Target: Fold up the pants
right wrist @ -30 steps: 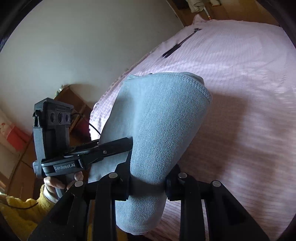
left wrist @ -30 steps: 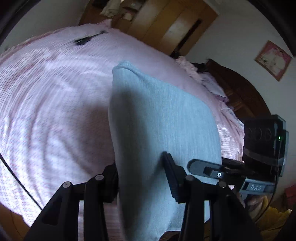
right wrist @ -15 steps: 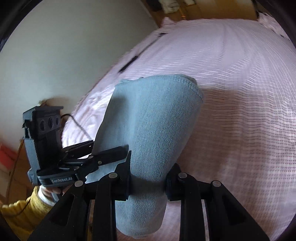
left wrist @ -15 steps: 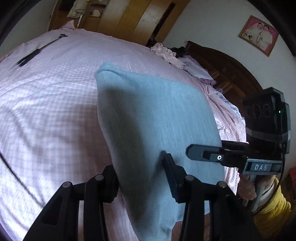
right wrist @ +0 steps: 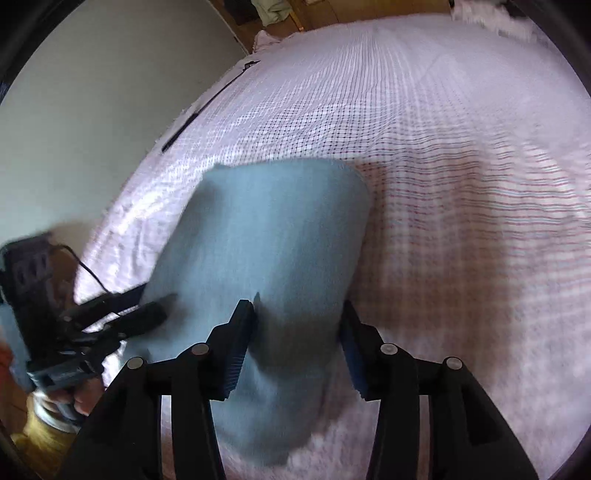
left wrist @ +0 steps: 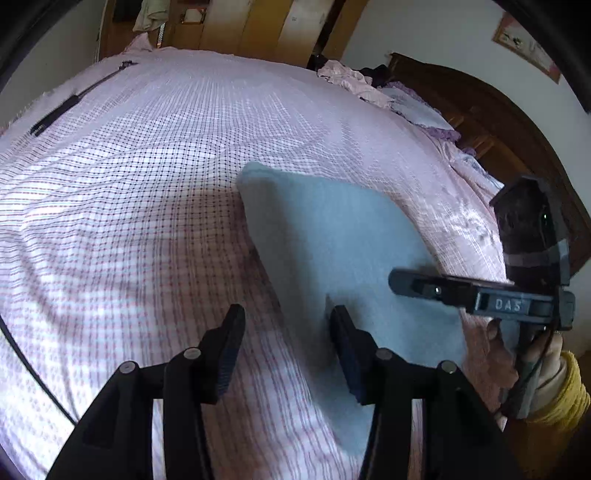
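Note:
The folded grey-blue pants (left wrist: 343,243) lie flat on the pink checked bed sheet (left wrist: 147,184). My left gripper (left wrist: 284,347) is open; its right finger rests at the pants' near left edge and its left finger is over bare sheet. My right gripper (right wrist: 297,339) is open, its fingers standing either side of the pants (right wrist: 273,236) near their front end. The right gripper also shows in the left wrist view (left wrist: 417,284), over the pants' right side. The left gripper shows in the right wrist view (right wrist: 147,314) at the pants' left edge.
A long black strap-like object (left wrist: 74,99) lies at the bed's far left edge. A dark wooden headboard (left wrist: 517,129) and piled bedding (left wrist: 369,85) are at the right. Wooden wardrobe doors (left wrist: 266,29) stand behind the bed. A white wall (right wrist: 92,110) runs along the left.
Both grippers were shut on the pants and held them up; the pants have come down flat on the bed and both grippers have opened.

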